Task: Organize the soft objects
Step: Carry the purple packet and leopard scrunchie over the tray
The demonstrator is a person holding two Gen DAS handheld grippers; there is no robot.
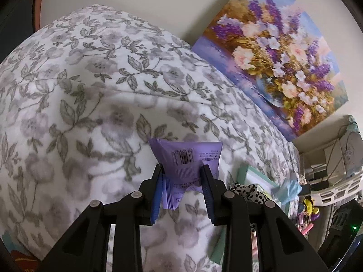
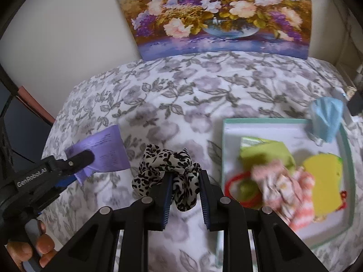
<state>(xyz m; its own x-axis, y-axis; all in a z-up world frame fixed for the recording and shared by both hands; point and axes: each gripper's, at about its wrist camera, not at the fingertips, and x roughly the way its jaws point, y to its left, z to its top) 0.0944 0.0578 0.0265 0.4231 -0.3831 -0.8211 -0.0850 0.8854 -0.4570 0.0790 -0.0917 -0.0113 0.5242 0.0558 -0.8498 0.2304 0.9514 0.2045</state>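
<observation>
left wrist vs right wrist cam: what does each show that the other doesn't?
Left wrist only: the barcode side of the purple packet pinched in the left tongs, and a white shelf with clutter at far right.

Right wrist only: the contents of the mint-rimmed tray: green pouches, a yellow item, a pink patterned cloth and a red ring. Also the right tongs closed on the leopard-print scrunchie.

Both: the packet, scrunchie, tray edge, light blue cloth, floral blanket and flower painting.
</observation>
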